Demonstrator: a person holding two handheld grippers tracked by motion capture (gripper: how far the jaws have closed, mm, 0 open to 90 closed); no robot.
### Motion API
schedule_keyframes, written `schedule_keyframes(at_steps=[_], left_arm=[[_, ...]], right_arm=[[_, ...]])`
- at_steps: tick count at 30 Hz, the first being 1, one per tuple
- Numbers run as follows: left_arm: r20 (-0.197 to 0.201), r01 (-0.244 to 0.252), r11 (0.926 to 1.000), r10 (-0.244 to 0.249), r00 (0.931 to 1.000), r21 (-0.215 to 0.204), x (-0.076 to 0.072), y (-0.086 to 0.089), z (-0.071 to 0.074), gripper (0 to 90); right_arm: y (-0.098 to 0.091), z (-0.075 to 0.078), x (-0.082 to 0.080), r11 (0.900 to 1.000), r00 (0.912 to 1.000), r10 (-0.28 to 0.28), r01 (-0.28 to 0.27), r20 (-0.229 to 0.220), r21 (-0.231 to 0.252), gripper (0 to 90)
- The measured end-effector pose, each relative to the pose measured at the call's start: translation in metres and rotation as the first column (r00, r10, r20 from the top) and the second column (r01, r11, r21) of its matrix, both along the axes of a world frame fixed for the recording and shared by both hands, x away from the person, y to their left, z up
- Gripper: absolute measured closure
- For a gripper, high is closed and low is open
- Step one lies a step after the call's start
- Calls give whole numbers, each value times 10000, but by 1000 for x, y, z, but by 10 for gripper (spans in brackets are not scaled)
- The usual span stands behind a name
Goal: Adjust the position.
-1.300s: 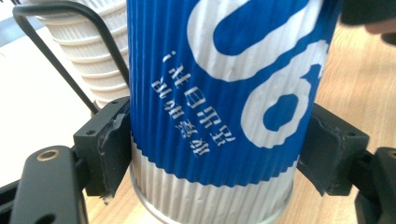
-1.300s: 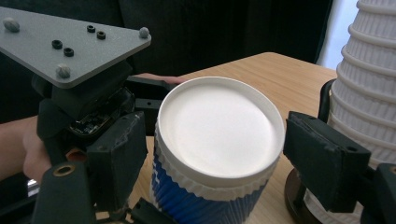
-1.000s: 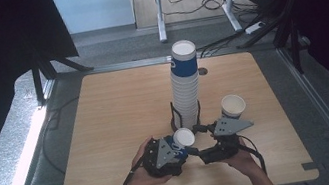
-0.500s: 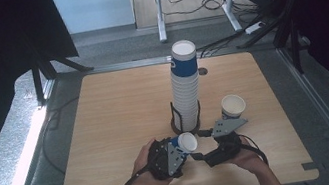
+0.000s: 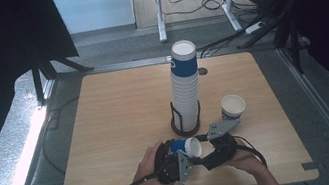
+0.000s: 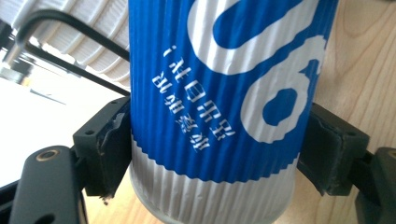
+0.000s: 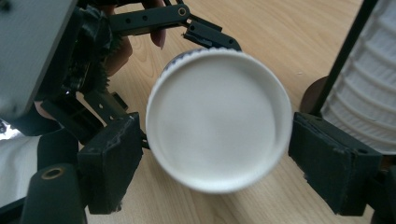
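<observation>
A blue-and-white ribbed paper cup [image 5: 184, 146] lies tipped on its side low over the table's front edge, its white mouth turned to the right. My left gripper [image 5: 181, 148] is shut on its body; the left gripper view has both pads [image 6: 105, 149] pressed against the blue wall of the cup [image 6: 219, 93]. My right gripper [image 5: 202, 150] faces the mouth [image 7: 218, 119] from the right. Its jaws stand apart on either side of the rim, with a thin gap showing at the right pad [image 7: 329, 161].
A tall stack of the same cups [image 5: 186, 86] rises from a black wire holder [image 5: 187, 126] at the middle of the wooden table [image 5: 115, 111], just behind both grippers. One loose white cup [image 5: 233, 106] stands upright to the right of the stack.
The cup in my left gripper has tipped from upright onto its side, mouth toward the right gripper. Both hands have drawn slightly nearer the front edge and closer together.
</observation>
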State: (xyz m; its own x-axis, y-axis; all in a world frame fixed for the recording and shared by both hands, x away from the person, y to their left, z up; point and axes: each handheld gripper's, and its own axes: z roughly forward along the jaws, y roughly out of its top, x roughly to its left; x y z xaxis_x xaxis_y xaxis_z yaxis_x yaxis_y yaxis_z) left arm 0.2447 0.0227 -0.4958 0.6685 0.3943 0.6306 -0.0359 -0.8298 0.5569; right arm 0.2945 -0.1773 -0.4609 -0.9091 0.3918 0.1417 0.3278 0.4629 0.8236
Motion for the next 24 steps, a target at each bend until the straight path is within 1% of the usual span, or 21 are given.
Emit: schedule_keyframes(at_steps=[3, 4, 5, 7, 8, 9, 11, 14, 16, 17, 18, 19, 21, 23, 24], left_arm=[[92, 118, 9998, -119, 9999, 167, -2, -2, 0, 195], [107, 150, 9989, -155, 9998, 446, -3, -2, 2, 196], [121, 163, 9989, -168, 9998, 437, -3, -3, 2, 196], [133, 158, 9989, -164, 9998, 437, -4, -3, 2, 194], [146, 145, 9991, -151, 9998, 409, -3, -3, 1, 191], [93, 132, 9998, -133, 9999, 133, -3, -4, 0, 187], [30, 101, 9999, -101, 9999, -37, -2, -3, 1, 174], [37, -10, 9998, 11, 10000, -199, -1, -1, 4, 136], [-142, -51, 9993, 45, 9999, -369, 1, 2, 6, 86], [-244, -39, 9977, 23, 9997, -681, 1, 3, 7, 75], [-307, -18, 9968, -6, 9995, -799, 2, 5, 8, 72], [-392, 33, 9949, -73, 9992, -1009, 2, 6, 9, 66], [-495, 141, 9914, -207, 9986, -1299, 3, 9, 11, 54], [-544, 306, 9889, -388, 9978, -1453, 2, 10, 13, 55], [-508, 374, 9884, -453, 9977, -1469, 2, 10, 13, 55]], right_arm=[[2, -3, 1, 10000, 9999, 38, -39, -96, -78, 184], [3, -4, 1, 9999, 9999, 49, -50, -120, -89, 189], [3, -4, 1, 10000, 9999, 51, -52, -147, -80, 199], [4, -5, 1, 9999, 9998, 115, -115, -156, 4, 258], [4, -5, 1, 9999, 9999, 86, -86, -132, 54, 260], [4, -5, 1, 9999, 9999, 79, -78, -140, 69, 263], [3, -5, 3, 9998, 9997, 122, -119, -210, 165, 268], [0, -5, 4, 9987, 9996, 114, -100, -264, 492, 271], [-4, -4, 5, 9967, 9995, 92, -67, -306, 811, 272], [-5, -3, 5, 9946, 9993, 99, -61, -362, 1037, 272], [-8, -3, 6, 9915, 9988, 125, -63, -471, 1299, 273], [-9, -2, 6, 9903, 9986, 157, -85, -506, 1386, 273], [-12, -2, 6, 9869, 9978, 235, -133, -616, 1608, 273], [-13, -2, 6, 9840, 9969, 339, -208, -714, 1770, 273], [-13, -2, 6, 9826, 9962, 422, -276, -758, 1836, 273]])
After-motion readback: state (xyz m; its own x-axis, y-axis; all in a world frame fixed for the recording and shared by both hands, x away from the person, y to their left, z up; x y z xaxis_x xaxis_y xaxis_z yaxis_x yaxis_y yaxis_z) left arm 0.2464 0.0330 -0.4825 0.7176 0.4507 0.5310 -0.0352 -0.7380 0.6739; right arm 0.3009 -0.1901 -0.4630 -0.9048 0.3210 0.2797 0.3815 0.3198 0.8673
